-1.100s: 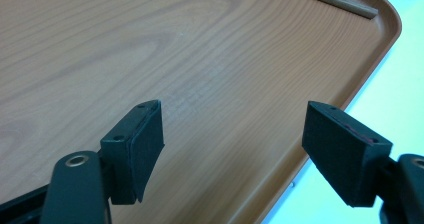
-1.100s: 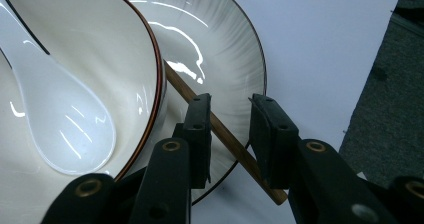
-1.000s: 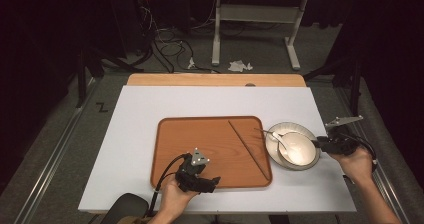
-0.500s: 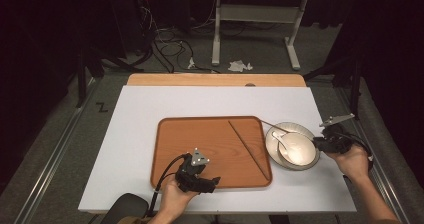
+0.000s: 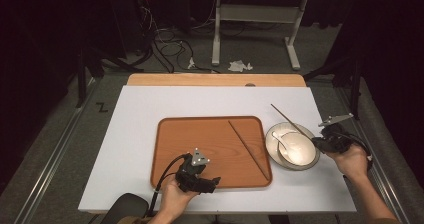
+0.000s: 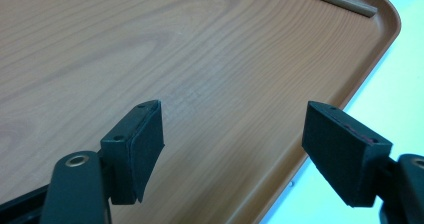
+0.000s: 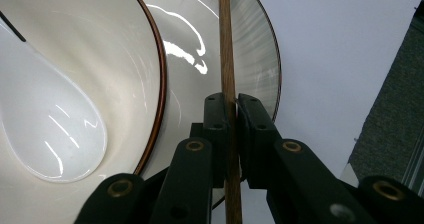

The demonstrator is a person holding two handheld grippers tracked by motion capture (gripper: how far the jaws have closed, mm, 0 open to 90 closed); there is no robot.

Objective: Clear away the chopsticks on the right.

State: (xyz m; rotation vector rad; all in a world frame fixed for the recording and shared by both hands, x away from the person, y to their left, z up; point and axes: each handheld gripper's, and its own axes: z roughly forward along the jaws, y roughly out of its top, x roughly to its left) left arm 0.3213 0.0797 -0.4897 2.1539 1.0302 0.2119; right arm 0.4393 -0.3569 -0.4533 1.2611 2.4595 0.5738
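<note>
A wooden chopstick [image 7: 227,59] is pinched between the shut jaws of my right gripper [image 7: 231,101]. In the high view this chopstick [image 5: 290,121] slants up and left from the right gripper [image 5: 316,140], over the rim of a white bowl [image 5: 295,149]. The bowl [image 7: 75,49] rests on a plate [image 7: 255,49] and holds a white spoon [image 7: 50,129]. A second chopstick [image 5: 248,149] lies aslant on the brown wooden tray [image 5: 200,134]. My left gripper [image 5: 202,181] hovers over the tray's near edge, open and holding nothing [image 6: 232,139] above the tray's wood [image 6: 150,39].
The tray and bowl stand on a white tabletop [image 5: 135,134] with a wooden strip [image 5: 215,80] along its far edge. Beyond the table lie floor cables [image 5: 160,39] and a metal table frame [image 5: 255,14]. A dark object [image 5: 125,206] sits at the near edge.
My right gripper has drifted slightly left and up toward the bowl with the chopstick in it. The left gripper has stayed where it was.
</note>
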